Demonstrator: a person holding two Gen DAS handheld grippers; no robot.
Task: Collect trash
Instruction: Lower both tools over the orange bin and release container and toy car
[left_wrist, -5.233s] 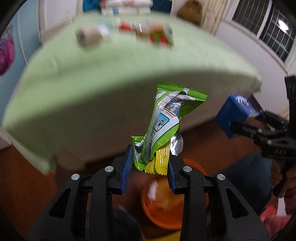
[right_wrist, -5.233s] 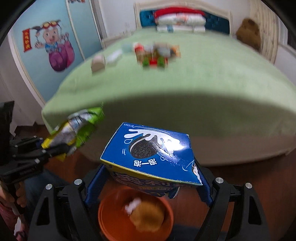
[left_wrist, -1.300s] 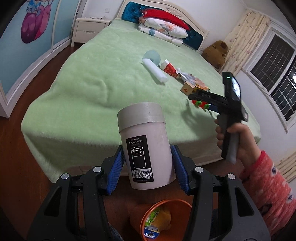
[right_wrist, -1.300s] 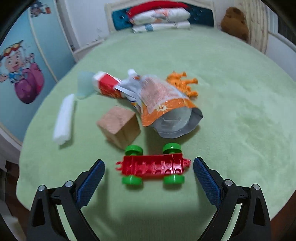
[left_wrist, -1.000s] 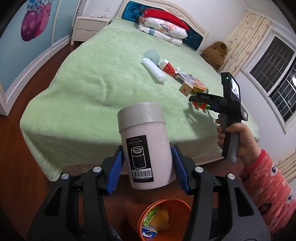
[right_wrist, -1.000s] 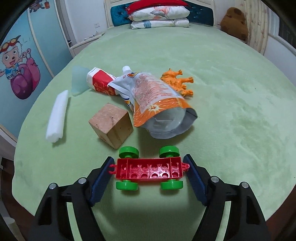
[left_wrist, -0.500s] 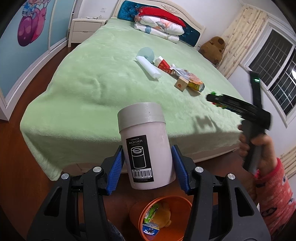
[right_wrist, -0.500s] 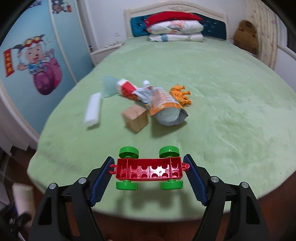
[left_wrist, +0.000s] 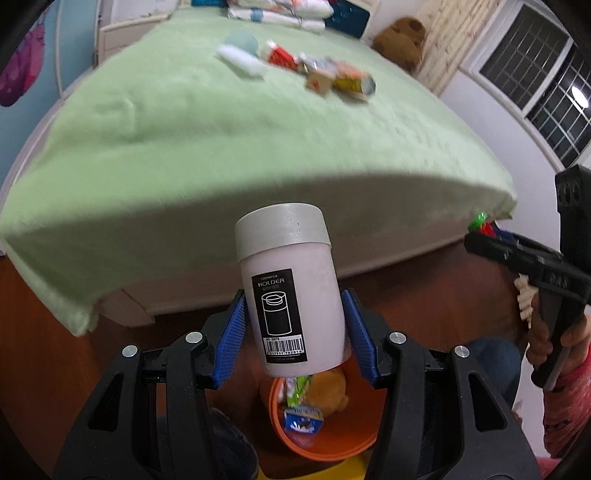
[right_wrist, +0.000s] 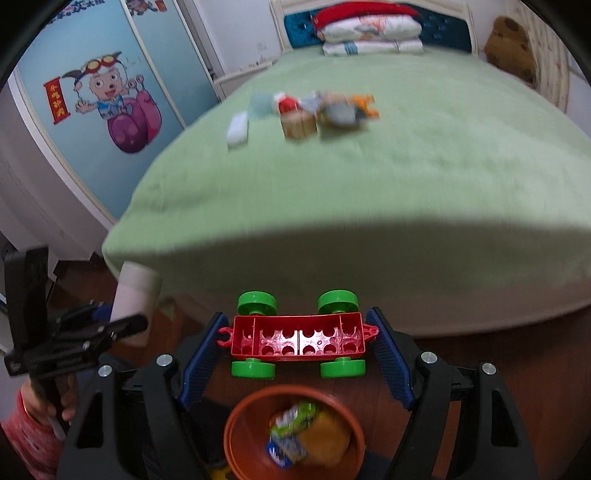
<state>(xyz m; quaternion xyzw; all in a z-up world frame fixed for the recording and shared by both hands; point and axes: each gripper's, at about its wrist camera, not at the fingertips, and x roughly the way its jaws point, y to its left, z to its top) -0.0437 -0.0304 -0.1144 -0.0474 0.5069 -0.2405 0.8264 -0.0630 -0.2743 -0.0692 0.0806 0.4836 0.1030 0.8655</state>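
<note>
Plastic, light and stiff: your left tongs clamp the white cylindrical toothpick holder mid-body, your right tongs pinch the red wheeled toy brick endwise, the round orange bin at six o'clock.

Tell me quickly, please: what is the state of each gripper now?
Left gripper: closed on the white toothpick holder, above the orange bin.
Right gripper: closed on the red toy car base.

You held a white toothpick-holder canister upright and a red green-wheeled toy chassis level above the orange bin.
</note>
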